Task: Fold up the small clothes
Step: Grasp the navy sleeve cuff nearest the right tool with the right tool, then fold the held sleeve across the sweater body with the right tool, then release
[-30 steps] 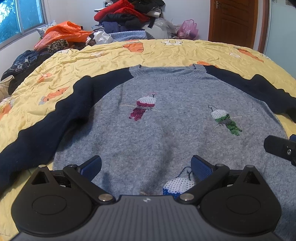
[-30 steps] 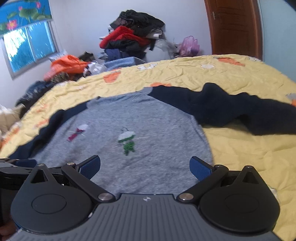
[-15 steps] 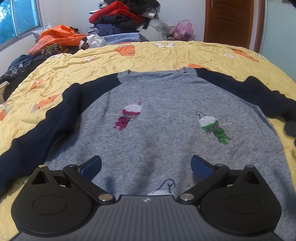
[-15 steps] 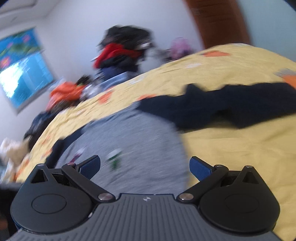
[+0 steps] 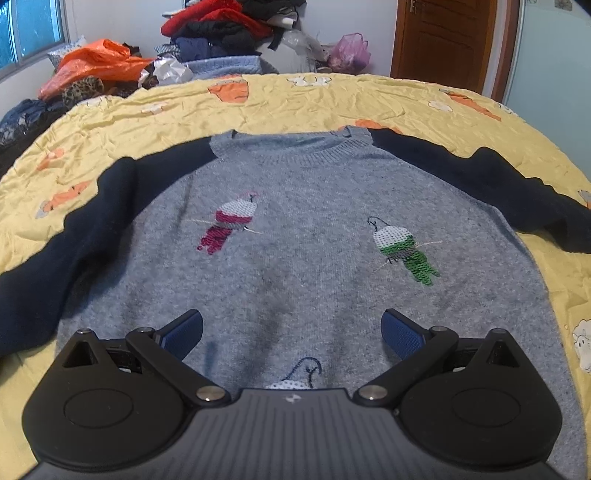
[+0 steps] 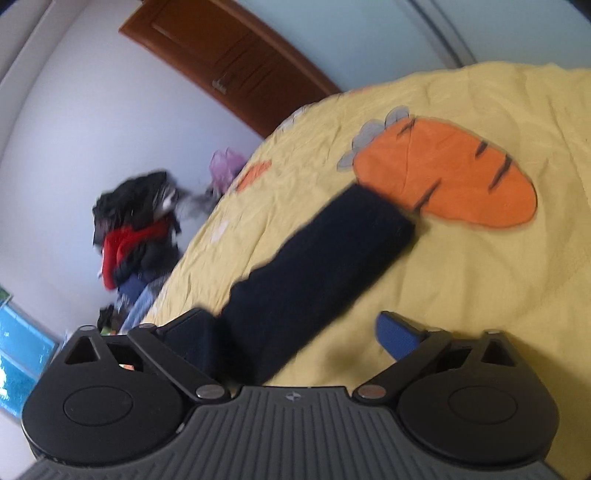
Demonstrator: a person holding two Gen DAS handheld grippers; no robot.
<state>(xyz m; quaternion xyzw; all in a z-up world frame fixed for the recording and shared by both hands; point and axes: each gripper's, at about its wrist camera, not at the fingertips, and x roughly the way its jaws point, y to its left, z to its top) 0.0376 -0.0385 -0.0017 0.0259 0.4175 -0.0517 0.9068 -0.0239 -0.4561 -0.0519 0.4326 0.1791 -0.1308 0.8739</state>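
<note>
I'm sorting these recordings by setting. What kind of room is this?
Most likely a lived-in bedroom. A grey knit sweater with navy sleeves lies spread flat on a bed's yellow carrot-print bedspread, a heap of loose clothes stands against the far wall, and there is a brown wooden door.

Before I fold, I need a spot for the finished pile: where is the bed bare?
Bare quilt runs between the sweater collar and the clothes heap, and beside the sleeve near the carrot print. The middle is covered.
</note>
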